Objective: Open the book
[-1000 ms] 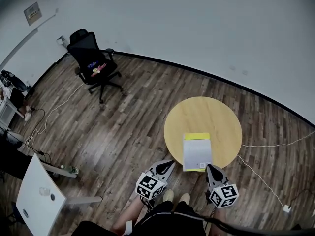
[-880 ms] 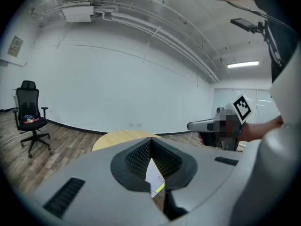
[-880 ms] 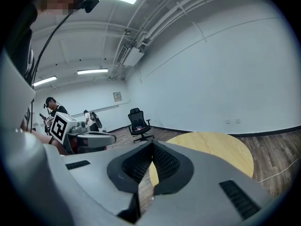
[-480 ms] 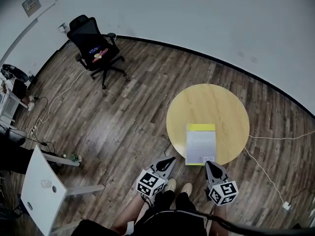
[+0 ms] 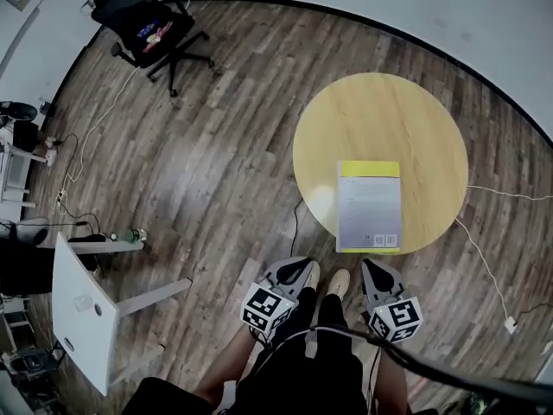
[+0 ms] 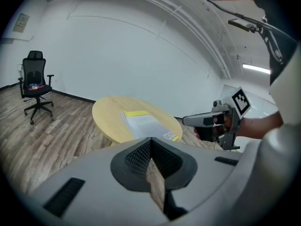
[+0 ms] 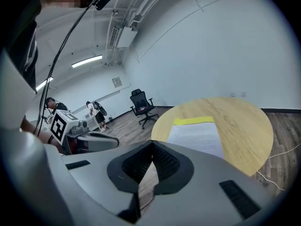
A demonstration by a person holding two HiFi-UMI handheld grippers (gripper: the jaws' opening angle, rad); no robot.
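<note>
Since a second ago, counter and book loom larger in my head view. Book lies closed (yellow strip at far end) by the counter's near edge; left hand-held gripper and right hand-held gripper are both pressed together, empty.

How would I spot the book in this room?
Find the round pale wooden table on the plank floor. The book lies flat and closed near the table's edge closest to the person. It is the only thing there: pale grey cover, bright yellow strip along its far end.
</note>
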